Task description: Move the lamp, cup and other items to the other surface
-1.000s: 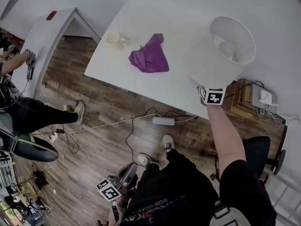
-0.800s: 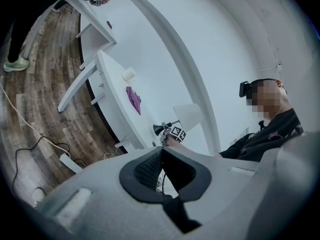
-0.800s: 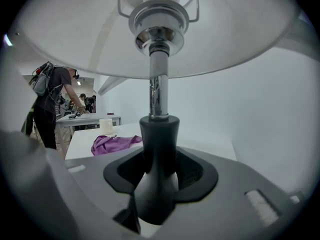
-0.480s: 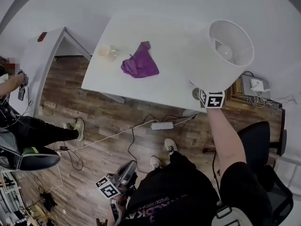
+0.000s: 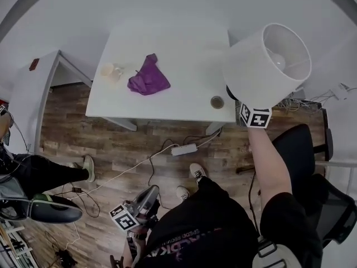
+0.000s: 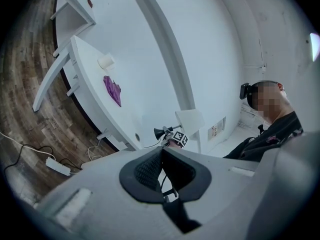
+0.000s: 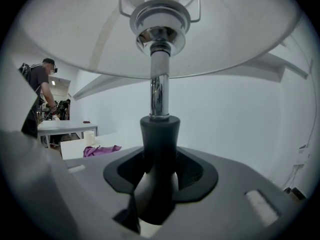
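Observation:
My right gripper [image 5: 246, 108] is shut on the black neck of the lamp [image 5: 266, 66] and holds it in the air past the white table's [image 5: 167, 108] right front corner. In the right gripper view the chrome stem [image 7: 158, 95] rises from between the pads of that gripper [image 7: 158, 173] into the white shade [image 7: 215, 29]. A pale cup [image 5: 110, 70] and a purple cloth [image 5: 147, 81] lie on the table's left part. My left gripper [image 5: 151, 196] hangs low by the person's legs, shut and empty [image 6: 161, 152].
A power strip [image 5: 184, 149] and cables lie on the wood floor under the table. A black office chair [image 5: 304, 149] stands at the right. A second white table [image 5: 34, 88] is at the left, with another person's shoe [image 5: 88, 166] near it.
The right gripper has carried the lamp up and off the table's right end, past its corner. The head view has swung, so the table sits more to the left. The left gripper has barely moved.

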